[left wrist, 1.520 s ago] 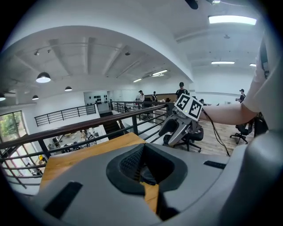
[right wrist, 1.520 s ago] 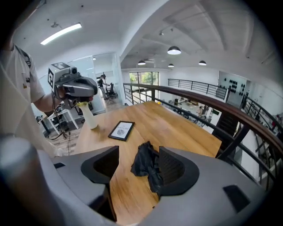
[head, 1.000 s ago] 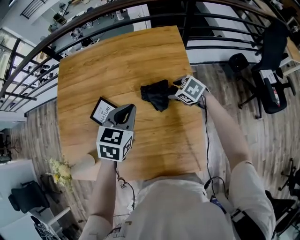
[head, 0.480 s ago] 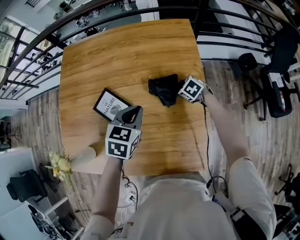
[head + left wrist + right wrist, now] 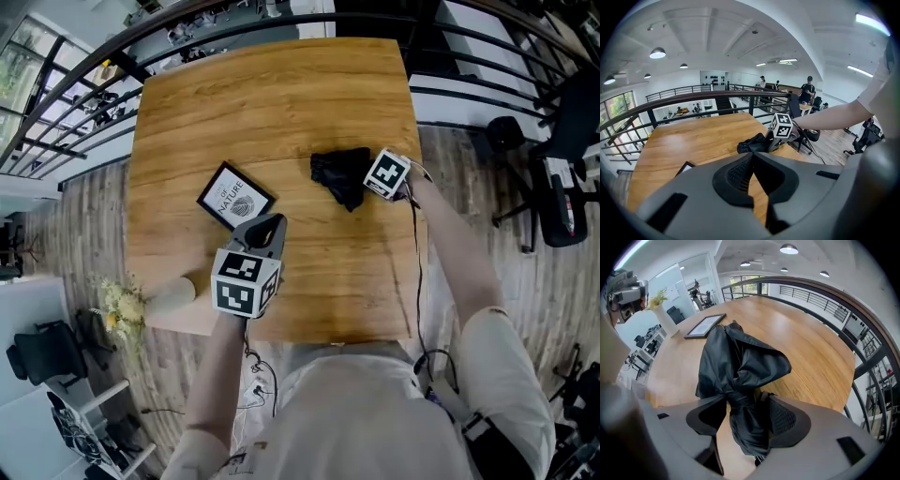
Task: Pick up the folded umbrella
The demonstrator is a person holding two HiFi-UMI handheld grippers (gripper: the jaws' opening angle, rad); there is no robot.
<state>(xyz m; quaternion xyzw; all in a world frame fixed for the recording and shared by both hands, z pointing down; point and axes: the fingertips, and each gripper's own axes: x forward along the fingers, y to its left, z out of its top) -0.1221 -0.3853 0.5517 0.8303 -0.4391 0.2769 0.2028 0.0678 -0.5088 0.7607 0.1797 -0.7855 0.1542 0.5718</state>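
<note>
The folded umbrella is a crumpled black bundle near the right edge of the wooden table. My right gripper comes at it from the right and is shut on it. In the right gripper view the black fabric fills the gap between the jaws of the right gripper. Whether the umbrella is off the table I cannot tell. My left gripper hovers over the table's near middle, jaws shut with nothing in them. From the left gripper the umbrella shows ahead.
A black picture frame lies flat left of the umbrella, just beyond the left gripper. A pale vase with flowers stands at the near left corner. A dark railing runs behind the table; office chairs stand at the right.
The head view has shifted. The left gripper has drawn back off the picture frame, which now shows whole. The right gripper stays at the umbrella, closed in on it a little more.
</note>
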